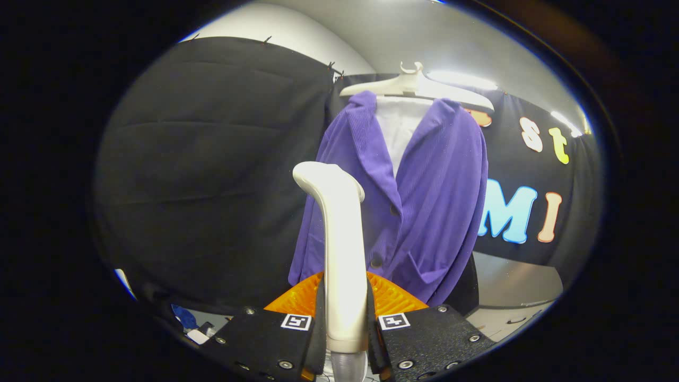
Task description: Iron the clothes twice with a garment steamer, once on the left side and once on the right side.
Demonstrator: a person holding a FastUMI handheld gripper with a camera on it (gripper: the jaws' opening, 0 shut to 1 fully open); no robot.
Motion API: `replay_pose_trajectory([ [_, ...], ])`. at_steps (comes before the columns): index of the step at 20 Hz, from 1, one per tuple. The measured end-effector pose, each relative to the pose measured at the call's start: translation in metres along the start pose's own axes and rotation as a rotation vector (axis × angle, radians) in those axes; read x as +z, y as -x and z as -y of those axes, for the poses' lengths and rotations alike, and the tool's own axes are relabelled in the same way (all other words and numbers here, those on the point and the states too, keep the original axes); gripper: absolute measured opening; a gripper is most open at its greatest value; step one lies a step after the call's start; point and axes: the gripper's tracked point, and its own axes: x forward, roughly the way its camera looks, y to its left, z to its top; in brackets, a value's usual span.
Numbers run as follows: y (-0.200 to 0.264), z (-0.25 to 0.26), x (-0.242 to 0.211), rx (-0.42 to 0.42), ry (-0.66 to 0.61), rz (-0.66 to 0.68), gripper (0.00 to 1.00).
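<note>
A white garment steamer (339, 233) stands upright between my fingers, and my gripper (345, 313) is shut on its handle. Its head bends toward a purple cardigan (424, 201) that hangs just beyond on a cream hanger (419, 85), over a white shirt (399, 127). The steamer head sits in front of the cardigan's left front panel, near chest height. Whether the head touches the cloth I cannot tell.
Black cloth wall (212, 175) stands left of and behind the garment. A pale counter or floor edge (520, 286) shows low to the right of the cardigan. Small blue and white items (188, 323) lie low on the left.
</note>
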Motion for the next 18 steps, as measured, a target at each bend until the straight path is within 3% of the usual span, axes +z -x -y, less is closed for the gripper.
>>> replay_pose_trajectory([
  [7, -0.041, 0.008, 0.072, -0.087, 0.083, 0.176, 0.32],
  [11, -0.051, 0.009, 0.064, -0.111, 0.109, 0.158, 0.32],
  [18, -0.063, 0.002, 0.01, -0.086, 0.111, 0.074, 0.32],
])
